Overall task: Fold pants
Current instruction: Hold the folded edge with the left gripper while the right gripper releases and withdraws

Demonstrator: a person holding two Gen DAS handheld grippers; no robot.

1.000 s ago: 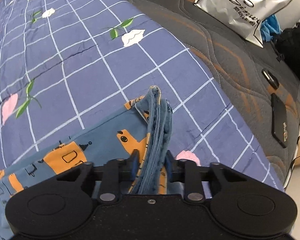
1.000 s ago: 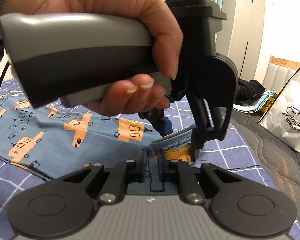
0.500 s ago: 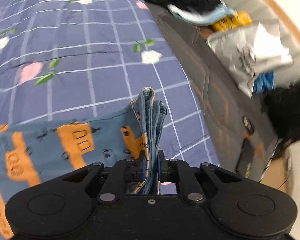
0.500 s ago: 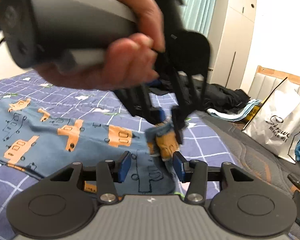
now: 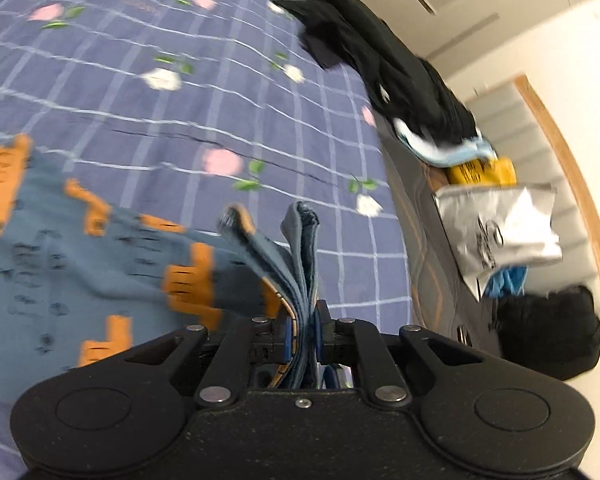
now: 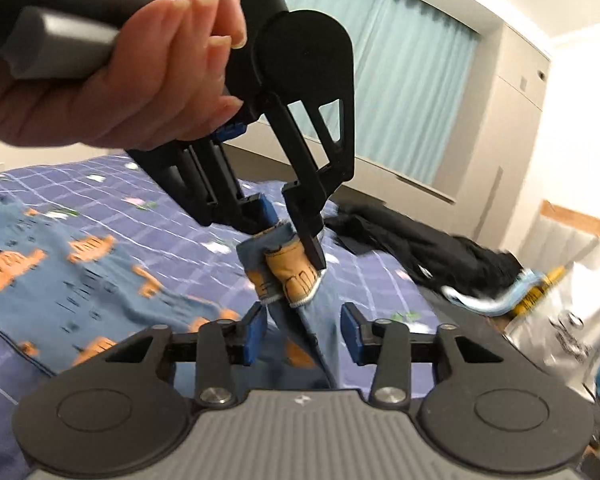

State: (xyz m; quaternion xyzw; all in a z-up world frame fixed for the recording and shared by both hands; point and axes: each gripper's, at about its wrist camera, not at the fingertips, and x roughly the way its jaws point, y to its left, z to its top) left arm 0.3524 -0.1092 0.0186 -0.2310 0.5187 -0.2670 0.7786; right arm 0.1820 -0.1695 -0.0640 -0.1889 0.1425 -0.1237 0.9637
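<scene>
The pants [image 5: 80,264] are blue with orange vehicle prints and lie on the purple checked bedspread [image 5: 180,92]. My left gripper [image 5: 301,336] is shut on a bunched edge of the pants and lifts it off the bed. In the right wrist view the left gripper [image 6: 290,226] hangs above, held by a hand, with the pants' edge [image 6: 288,272] pinched in it. My right gripper [image 6: 303,338] is open just below that, its blue pads on either side of the hanging fabric without gripping it.
A heap of black clothes [image 5: 384,68] lies at the far edge of the bed. A white shopping bag [image 5: 500,232] and a black bag [image 5: 548,332] sit on the dark mattress at the right. Curtains [image 6: 400,92] and a wardrobe stand behind.
My right gripper has opened and let go of the pants. My left gripper has lifted the pinched edge up and swung toward the far side of the bed.
</scene>
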